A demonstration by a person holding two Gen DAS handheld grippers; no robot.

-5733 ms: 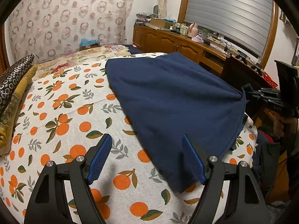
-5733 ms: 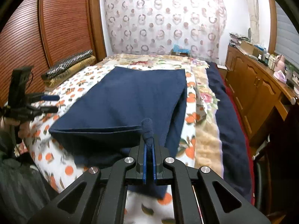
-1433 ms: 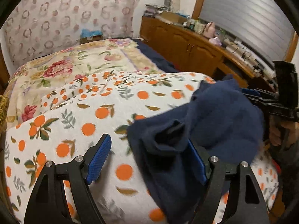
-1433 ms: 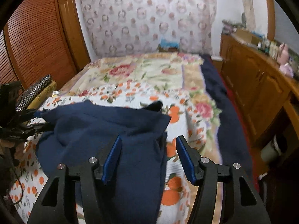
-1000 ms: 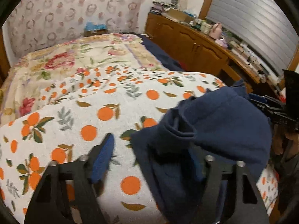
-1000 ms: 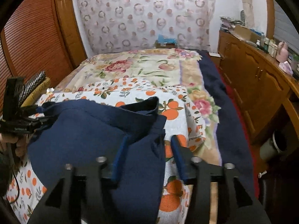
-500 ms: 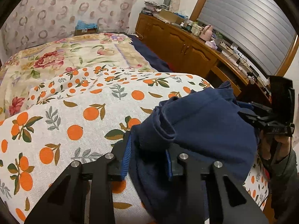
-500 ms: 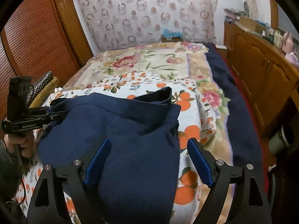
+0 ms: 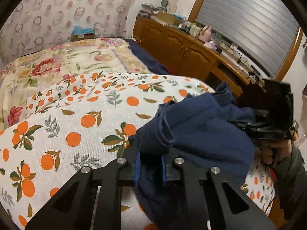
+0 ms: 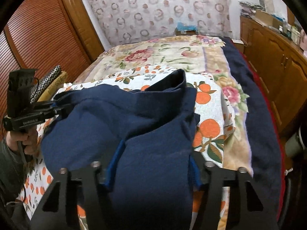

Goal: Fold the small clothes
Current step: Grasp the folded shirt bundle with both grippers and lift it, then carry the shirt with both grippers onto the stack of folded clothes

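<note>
With your left gripper (image 9: 149, 163) pinching the navy garment (image 9: 201, 134) and your right gripper (image 10: 153, 164) spread around it, close the right before lifting evenly.

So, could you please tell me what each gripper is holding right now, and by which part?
The left gripper is shut on a bunched fold at the edge of the navy garment. The right gripper is open, its fingers astride the cloth, gripping nothing.
</note>
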